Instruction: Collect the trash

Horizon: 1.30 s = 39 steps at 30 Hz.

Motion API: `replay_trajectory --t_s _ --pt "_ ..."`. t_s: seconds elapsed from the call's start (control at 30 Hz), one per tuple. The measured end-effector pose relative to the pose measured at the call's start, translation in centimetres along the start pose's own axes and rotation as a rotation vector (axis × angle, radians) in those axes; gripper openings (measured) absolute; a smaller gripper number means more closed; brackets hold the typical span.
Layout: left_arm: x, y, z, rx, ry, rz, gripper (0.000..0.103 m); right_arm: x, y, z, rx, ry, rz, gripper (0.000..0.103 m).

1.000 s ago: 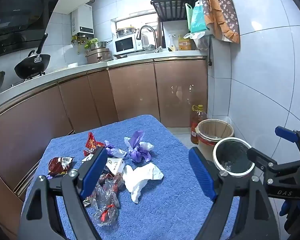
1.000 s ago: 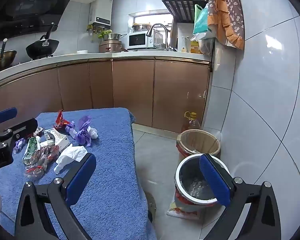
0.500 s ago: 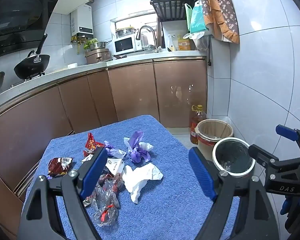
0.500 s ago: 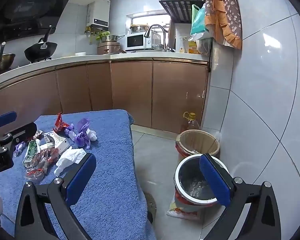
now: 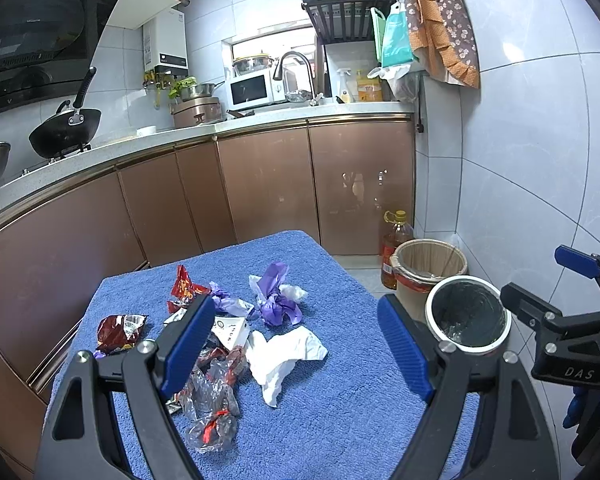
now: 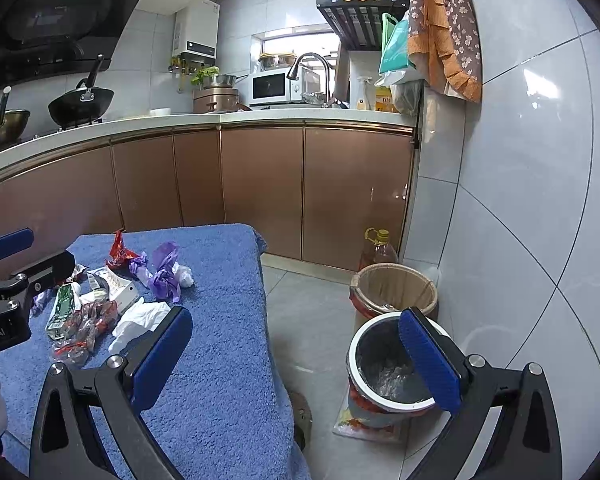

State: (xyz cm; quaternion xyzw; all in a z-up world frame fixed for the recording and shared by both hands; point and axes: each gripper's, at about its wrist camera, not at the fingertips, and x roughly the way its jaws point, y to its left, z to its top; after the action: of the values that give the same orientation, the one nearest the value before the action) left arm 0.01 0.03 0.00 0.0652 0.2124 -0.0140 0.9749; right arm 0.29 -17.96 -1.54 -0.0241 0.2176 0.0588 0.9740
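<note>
1. Little has moved since the earlier frames: both grippers hover in nearly the same spots, and the trash lies where it did.
2. Trash sits in a loose cluster on the blue towel (image 5: pixel 340 412) covering the counter, toward its left half as seen from the left wrist.
3. Crumpled white tissue (image 5: pixel 285 354) lies nearest the middle; just left of it, touching, clear plastic wrappers (image 5: pixel 214 404) with red bits.
4. Purple wrapper (image 5: pixel 276 300) with a white wad beside it lies farther back; red snack wrapper (image 5: pixel 186 286) behind and left; dark red packet (image 5: pixel 120 330) at the far left; a small white card (image 5: pixel 231 330) sits between them.
5. Right wrist view also shows a green packet (image 6: pixel 65 308) at the cluster's left edge.
6. Left gripper (image 5: pixel 296 344): jaws wide open, holding nothing, above the near part of the cluster.
7. Right gripper (image 6: pixel 296 356): jaws wide open, empty, straddling the towel's right edge and the floor.
8. White-rimmed bin (image 6: pixel 384 372) with a dark liner stands on the floor just right of the counter; a little clear plastic lies at its bottom.
9. Tan basket bin (image 6: pixel 394 288) stands just behind it, an oil bottle (image 6: pixel 378 250) behind that, against the cabinets.
10. Tiled wall (image 6: pixel 520 200) to the right.
</note>
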Motion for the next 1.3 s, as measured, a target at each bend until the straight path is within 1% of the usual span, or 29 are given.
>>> replay_trajectory --t_s 0.43,0.73,1.1,1.3 --pt "-0.5 0.3 0.3 -0.003 -0.004 -0.001 0.083 -0.3 0.9 0.3 -0.022 -0.022 -0.006 0.103" --pt "-0.5 1.2 0.3 -0.018 -0.010 -0.010 0.082 -0.9 1.5 0.9 -0.029 -0.043 -0.032 0.103" --pt "-0.7 2.2 -0.1 -0.044 -0.023 -0.015 0.082 -1.1 2.5 1.4 -0.026 -0.051 -0.022 0.103" --pt "-0.1 2.5 -0.3 -0.052 -0.014 -0.037 0.082 -0.6 3.0 1.8 -0.028 -0.041 -0.014 0.103"
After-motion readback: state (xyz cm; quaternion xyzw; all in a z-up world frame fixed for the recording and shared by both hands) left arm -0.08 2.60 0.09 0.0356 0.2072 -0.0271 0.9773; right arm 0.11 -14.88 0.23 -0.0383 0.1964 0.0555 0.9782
